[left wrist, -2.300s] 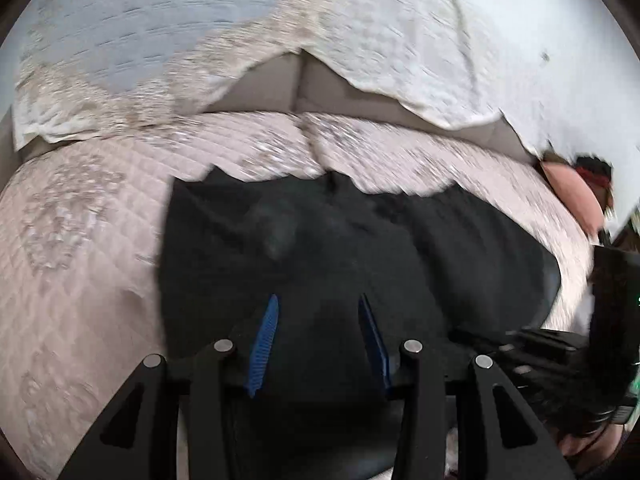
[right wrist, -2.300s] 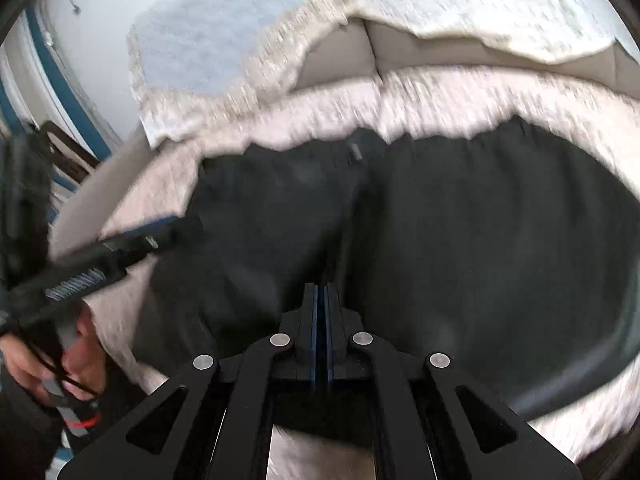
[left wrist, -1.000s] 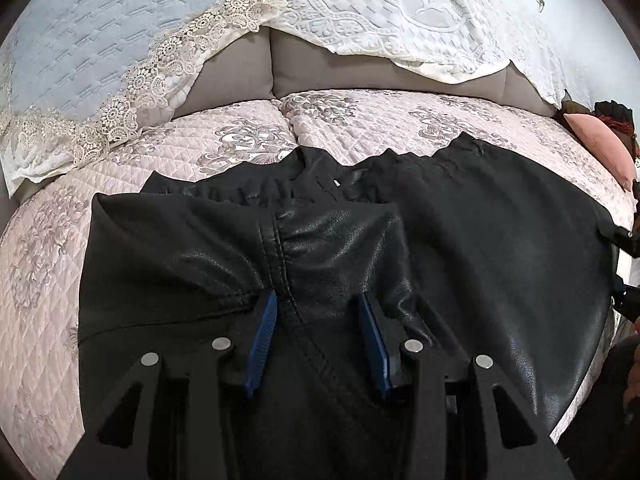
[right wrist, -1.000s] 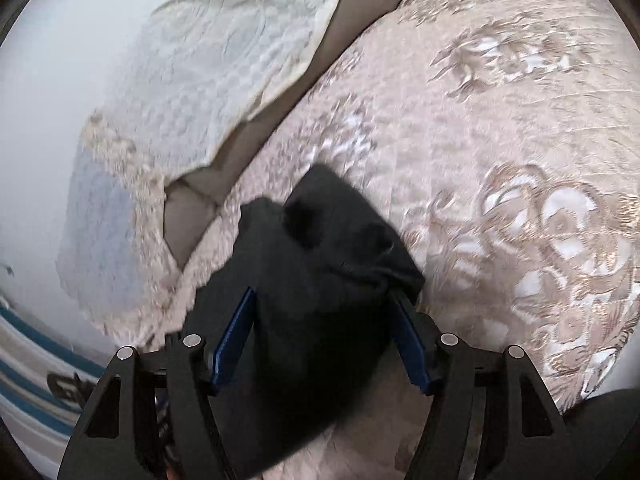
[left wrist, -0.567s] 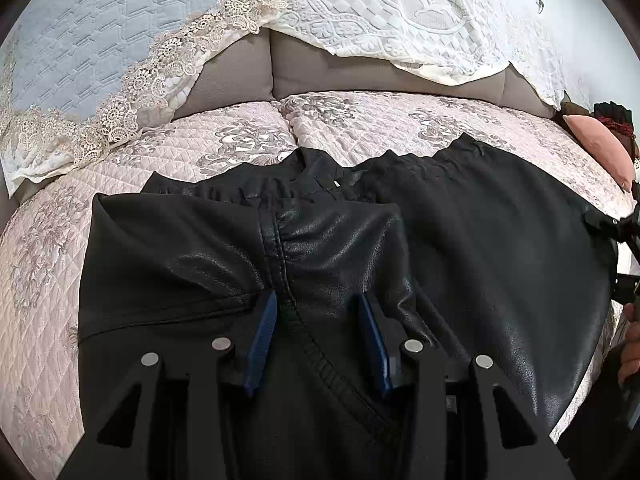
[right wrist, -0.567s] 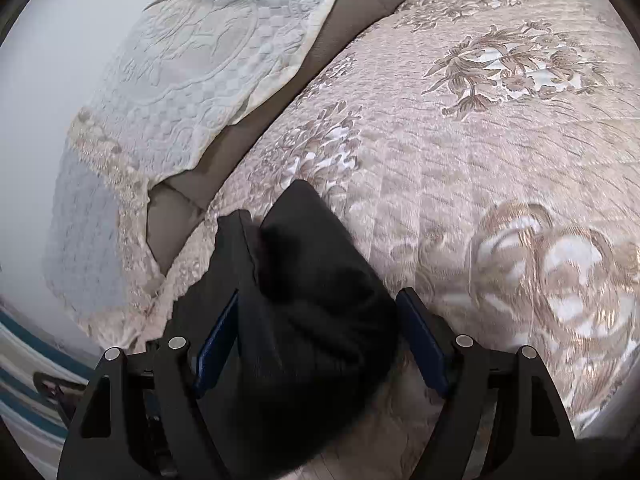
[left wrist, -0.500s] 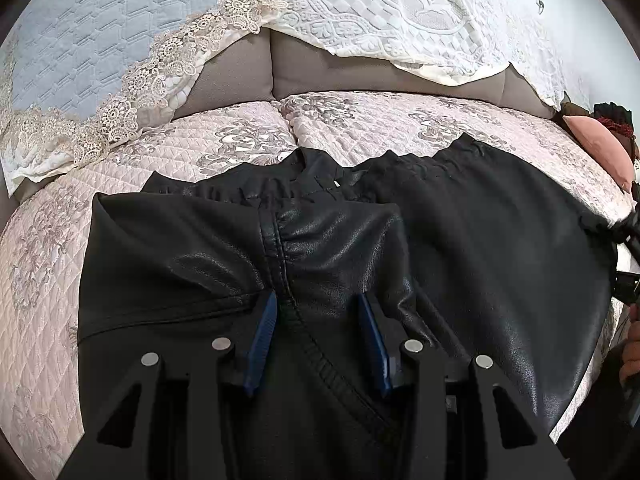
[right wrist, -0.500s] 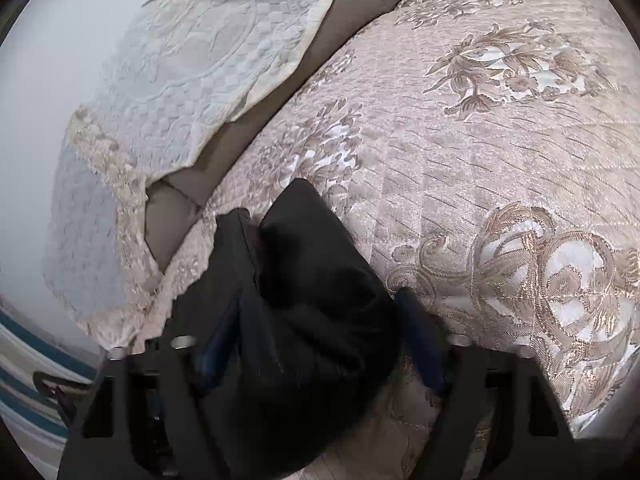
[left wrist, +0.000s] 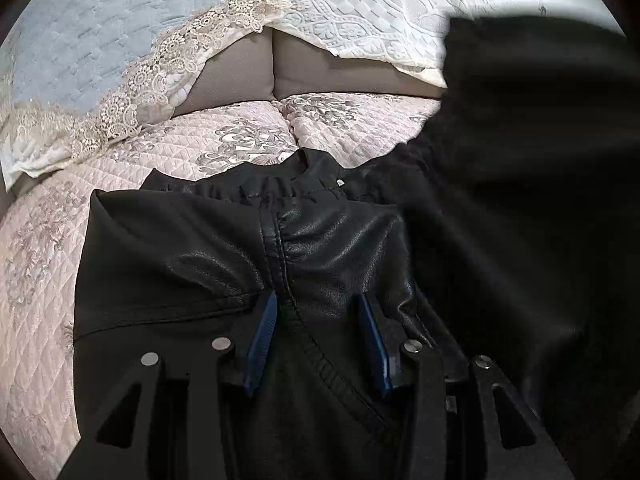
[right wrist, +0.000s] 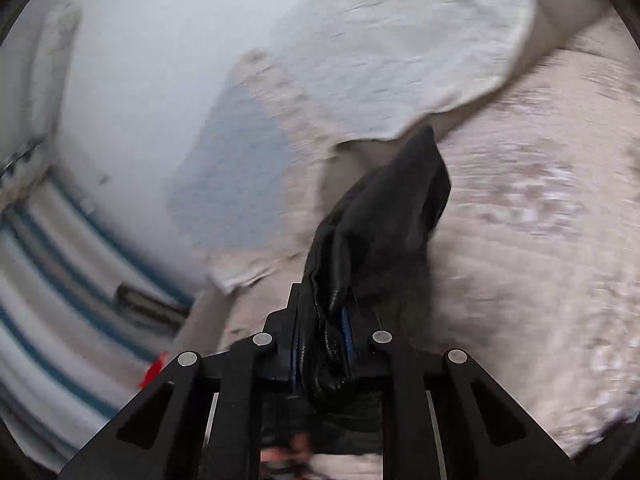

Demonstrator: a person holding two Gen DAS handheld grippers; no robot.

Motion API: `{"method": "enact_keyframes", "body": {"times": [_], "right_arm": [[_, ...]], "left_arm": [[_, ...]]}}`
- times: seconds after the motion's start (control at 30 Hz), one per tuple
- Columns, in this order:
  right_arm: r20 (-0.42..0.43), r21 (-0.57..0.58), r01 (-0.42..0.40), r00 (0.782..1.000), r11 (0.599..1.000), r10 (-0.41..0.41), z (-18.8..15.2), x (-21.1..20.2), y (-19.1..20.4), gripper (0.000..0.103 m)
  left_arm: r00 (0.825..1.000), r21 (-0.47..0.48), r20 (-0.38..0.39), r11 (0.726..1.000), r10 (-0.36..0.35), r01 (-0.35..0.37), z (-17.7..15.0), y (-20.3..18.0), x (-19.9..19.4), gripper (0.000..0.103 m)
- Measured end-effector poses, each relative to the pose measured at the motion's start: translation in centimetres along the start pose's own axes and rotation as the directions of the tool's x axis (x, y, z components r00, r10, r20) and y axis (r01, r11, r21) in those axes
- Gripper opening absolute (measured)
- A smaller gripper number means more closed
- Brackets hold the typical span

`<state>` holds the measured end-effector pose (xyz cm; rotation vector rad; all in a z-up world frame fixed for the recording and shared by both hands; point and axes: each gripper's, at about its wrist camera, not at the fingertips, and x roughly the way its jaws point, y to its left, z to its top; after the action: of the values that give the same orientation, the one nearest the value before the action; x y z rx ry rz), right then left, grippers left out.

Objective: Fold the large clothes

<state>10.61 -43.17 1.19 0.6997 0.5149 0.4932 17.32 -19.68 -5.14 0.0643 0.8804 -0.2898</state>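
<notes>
Black leather-look trousers [left wrist: 224,264] are spread across the quilted sofa seat [left wrist: 48,264], waistband toward its back edge. A lace-trimmed throw [left wrist: 132,80] is draped over the backrest. The left gripper [left wrist: 318,300] is held low over the crotch seam, jaws parted. One trouser end is clamped in the right gripper [right wrist: 322,316] and lifted, blocking the left camera's right side.

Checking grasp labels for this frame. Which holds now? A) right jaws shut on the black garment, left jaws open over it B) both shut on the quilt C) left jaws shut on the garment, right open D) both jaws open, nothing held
A: in the right wrist view the right gripper pinches a bunched fold of the black garment, while the left gripper has its blue pads spread apart over the leather.
</notes>
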Motion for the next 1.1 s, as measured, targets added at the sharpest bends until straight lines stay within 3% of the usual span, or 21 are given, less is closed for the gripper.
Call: {"method": "enact_keyframes", "body": {"times": [0.17, 0.3, 0.43, 0.57, 0.63, 0.73, 0.9, 0.97, 1.1], "right_arm": [[-0.085, -0.051, -0.079, 0.994, 0.996, 0.075, -1.5, 3.7, 4.3, 0.016], [-0.184, -0.066, -0.116, 0.978, 0.991, 0.102, -4.0, 7.5, 6.5, 0.016], [-0.296, -0.088, -0.122, 0.951, 0.989, 0.091, -7.5, 12.4, 7.7, 0.016], [-0.439, -0.105, -0.07, 0.898, 0.992, 0.017, -12.8, 18.6, 6.3, 0.016], [-0.474, -0.118, -0.054, 0.881, 0.991, -0.008, -14.7, 20.1, 5.7, 0.016], [-0.466, -0.17, -0.053, 0.884, 0.984, -0.033, -15.0, 20.2, 6.1, 0.016], [-0.462, -0.195, -0.059, 0.886, 0.979, -0.038, -15.2, 20.0, 6.1, 0.016], [-0.456, -0.204, -0.06, 0.889, 0.977, -0.04, -15.3, 19.9, 6.1, 0.016], [-0.451, -0.22, -0.06, 0.891, 0.974, -0.047, -15.3, 20.0, 6.7, 0.016]], "left_arm": [[0.988, -0.177, 0.014, 0.972, -0.154, 0.153, 0.3, 4.1, -3.6, 0.043], [0.989, -0.28, 0.101, 0.951, -0.105, 0.13, -1.3, 9.5, -8.4, 0.043], [0.994, -0.386, 0.097, 0.919, -0.046, 0.08, -3.9, 14.8, -10.7, 0.042], [0.997, -0.451, 0.078, 0.892, -0.006, 0.04, -6.7, 18.0, -12.2, 0.042], [0.997, -0.457, 0.075, 0.889, -0.005, 0.039, -7.2, 18.4, -12.6, 0.042], [0.995, -0.437, 0.095, 0.898, -0.017, 0.057, -6.9, 17.9, -13.4, 0.043], [0.99, -0.394, 0.115, 0.911, -0.083, 0.122, -3.2, 17.2, -11.8, 0.044], [0.983, -0.348, 0.124, 0.921, -0.138, 0.173, -1.5, 16.4, -10.8, 0.05], [0.99, -0.285, 0.059, 0.949, -0.126, 0.138, 1.4, 14.5, -7.1, 0.049]]}}
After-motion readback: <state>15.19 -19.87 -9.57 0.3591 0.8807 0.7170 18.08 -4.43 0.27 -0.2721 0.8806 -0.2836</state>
